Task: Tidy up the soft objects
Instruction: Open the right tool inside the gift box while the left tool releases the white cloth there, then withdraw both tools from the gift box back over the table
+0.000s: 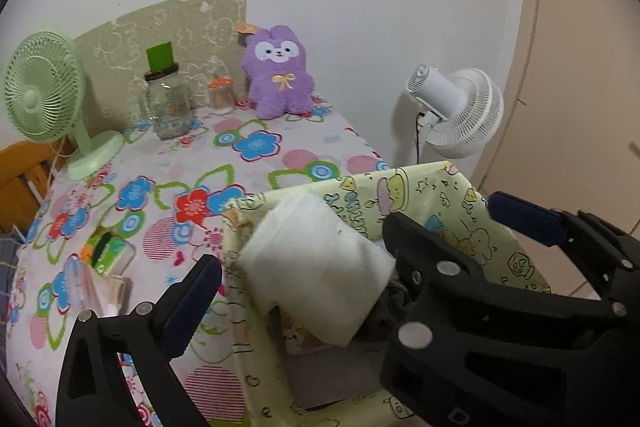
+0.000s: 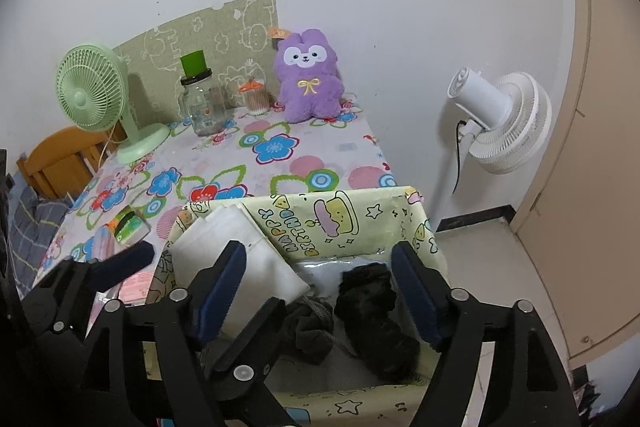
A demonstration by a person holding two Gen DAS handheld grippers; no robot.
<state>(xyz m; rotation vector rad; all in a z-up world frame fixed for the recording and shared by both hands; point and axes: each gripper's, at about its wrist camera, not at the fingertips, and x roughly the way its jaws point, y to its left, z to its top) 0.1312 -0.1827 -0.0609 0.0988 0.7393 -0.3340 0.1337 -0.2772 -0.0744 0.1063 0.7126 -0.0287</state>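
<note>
Step in hand: release into the box. Both grippers hover over the yellow cartoon-print box [image 2: 340, 223], jaws spread, nothing pinched. Left gripper [image 1: 304, 267] frames the white folded pad [image 1: 316, 267], which leans on the box's left wall, touching neither pad as far as visible. Right gripper [image 2: 320, 291], lower centre of frame, stands over the black soft bundle [image 2: 376, 311] lying inside. Next move likely: withdraw, then reach for the purple plush [image 2: 308, 79], upper centre, far across the table [image 2: 280, 163].
</note>
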